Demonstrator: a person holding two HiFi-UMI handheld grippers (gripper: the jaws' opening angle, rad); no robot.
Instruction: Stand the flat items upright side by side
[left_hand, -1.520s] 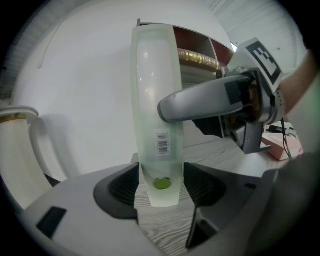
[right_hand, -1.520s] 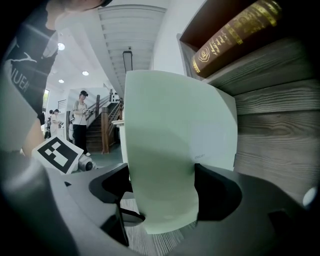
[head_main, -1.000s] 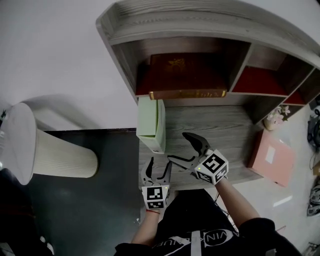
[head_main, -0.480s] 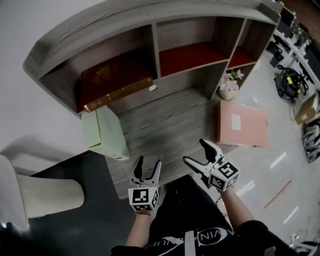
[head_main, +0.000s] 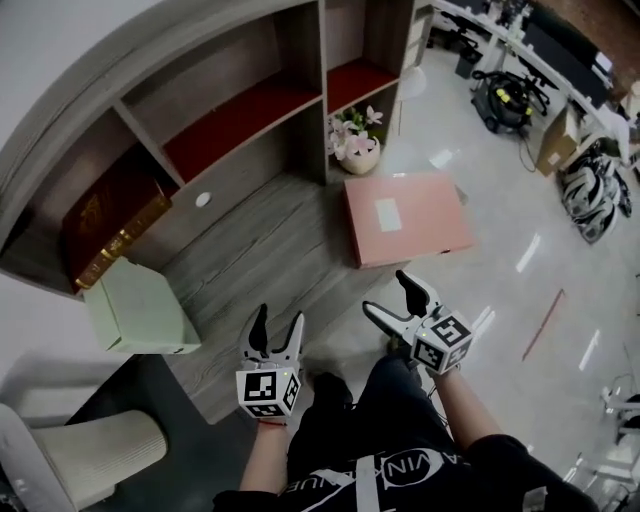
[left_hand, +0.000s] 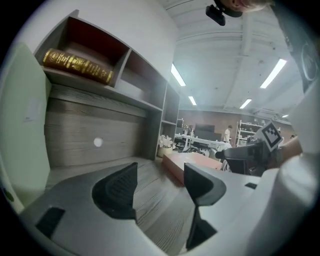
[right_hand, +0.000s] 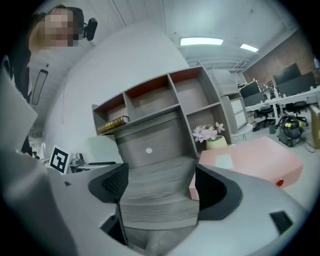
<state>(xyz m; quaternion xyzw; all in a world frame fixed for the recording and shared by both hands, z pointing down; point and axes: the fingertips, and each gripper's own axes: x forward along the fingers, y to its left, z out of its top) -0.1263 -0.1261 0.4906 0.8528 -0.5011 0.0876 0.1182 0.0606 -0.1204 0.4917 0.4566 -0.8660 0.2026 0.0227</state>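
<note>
A flat pink box (head_main: 405, 215) lies on the right end of the grey wooden desk (head_main: 270, 260). At the desk's left end a pale green box (head_main: 140, 312) stands upright. A dark red book with a gold edge (head_main: 105, 225) lies flat in the left shelf compartment. My left gripper (head_main: 277, 325) hangs open at the desk's front edge, nothing between its jaws. My right gripper (head_main: 392, 298) is open and empty just off the front edge, short of the pink box (right_hand: 250, 160). The left gripper view shows the pink box (left_hand: 192, 162) ahead to the right and the green box (left_hand: 22, 125) at the left.
A shelf unit (head_main: 240, 110) with red-lined compartments backs the desk. A pot of pale flowers (head_main: 355, 145) stands at its right end, beside the pink box. A cream ribbed bin (head_main: 90, 455) stands on the dark floor at the left. Office gear lies on the floor at the far right.
The head view has swung right, so the desk and shelves now slant to the upper left and the pink box sits mid-frame. Both grippers stay open near the front edge.
</note>
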